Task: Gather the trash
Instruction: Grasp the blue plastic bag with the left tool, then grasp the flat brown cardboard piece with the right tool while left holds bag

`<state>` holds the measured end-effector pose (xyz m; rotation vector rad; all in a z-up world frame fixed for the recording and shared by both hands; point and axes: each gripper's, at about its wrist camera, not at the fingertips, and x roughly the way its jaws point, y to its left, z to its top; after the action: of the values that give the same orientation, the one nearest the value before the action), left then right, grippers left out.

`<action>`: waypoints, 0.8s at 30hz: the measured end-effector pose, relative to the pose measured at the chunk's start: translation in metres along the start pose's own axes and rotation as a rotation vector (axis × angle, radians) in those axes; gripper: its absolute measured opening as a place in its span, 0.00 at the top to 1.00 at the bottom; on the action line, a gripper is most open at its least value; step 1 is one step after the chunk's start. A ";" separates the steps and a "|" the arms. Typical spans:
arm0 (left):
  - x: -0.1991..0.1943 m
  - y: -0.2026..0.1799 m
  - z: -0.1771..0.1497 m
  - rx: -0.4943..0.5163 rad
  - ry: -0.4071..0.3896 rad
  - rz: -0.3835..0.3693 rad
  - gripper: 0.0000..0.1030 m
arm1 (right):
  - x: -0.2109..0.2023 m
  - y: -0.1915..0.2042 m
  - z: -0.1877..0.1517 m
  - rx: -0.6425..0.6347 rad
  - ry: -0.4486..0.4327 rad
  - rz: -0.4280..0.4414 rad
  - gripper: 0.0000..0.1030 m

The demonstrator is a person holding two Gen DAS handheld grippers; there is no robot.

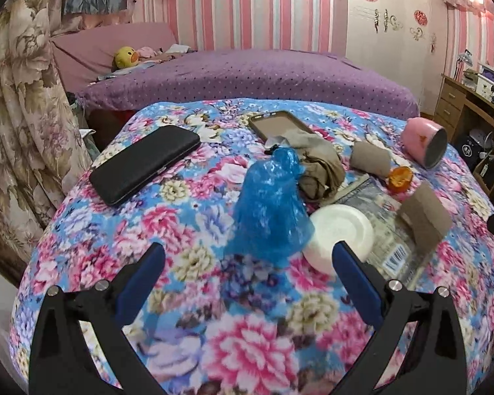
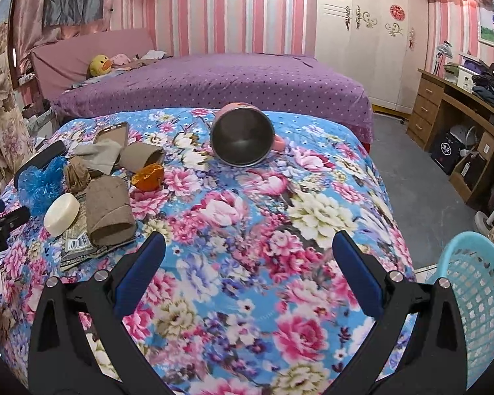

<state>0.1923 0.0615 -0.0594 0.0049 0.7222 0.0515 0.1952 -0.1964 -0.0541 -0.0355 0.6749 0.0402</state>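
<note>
A crumpled blue plastic bag (image 1: 270,204) lies on the floral cloth just ahead of my open left gripper (image 1: 248,258). Beside it sit a white soap bar (image 1: 341,235), a flattened wrapper with a barcode (image 1: 392,247), a cardboard tube (image 1: 425,217), an orange peel (image 1: 400,177) and a beige stocking (image 1: 316,168). The right wrist view shows the same pile at its left: the blue bag (image 2: 41,181), soap (image 2: 62,214), tube (image 2: 108,214), peel (image 2: 148,172). My right gripper (image 2: 248,258) hangs open over bare cloth. A turquoise basket (image 2: 477,296) stands at the lower right.
A black wallet (image 1: 145,164), a phone case (image 1: 280,125) and a tipped pink mug (image 2: 243,138) also lie on the floral table (image 2: 280,230). A purple bed (image 2: 214,79) is behind it, a wooden desk (image 2: 451,112) to the right and a flowered curtain (image 1: 19,105) on the left.
</note>
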 end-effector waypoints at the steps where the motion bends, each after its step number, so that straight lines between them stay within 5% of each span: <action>1: 0.003 -0.001 0.002 -0.001 0.001 0.003 0.07 | 0.002 0.001 0.001 -0.008 0.002 -0.002 0.04; 5: 0.011 0.000 0.009 -0.039 0.014 -0.072 0.41 | 0.007 0.004 0.002 -0.009 0.012 0.008 0.04; 7: 0.018 0.002 0.010 -0.070 0.040 -0.120 0.69 | 0.008 0.007 0.002 -0.013 0.016 0.022 0.04; 10: 0.020 0.005 0.008 -0.094 0.047 -0.138 0.84 | 0.003 0.019 0.002 -0.053 0.004 0.041 0.04; 24: -0.033 0.037 -0.005 -0.033 -0.031 -0.058 0.86 | 0.011 0.100 -0.004 -0.234 0.013 0.160 0.04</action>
<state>0.1625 0.0965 -0.0406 -0.0465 0.6904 0.0075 0.1962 -0.0966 -0.0658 -0.2069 0.6821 0.2732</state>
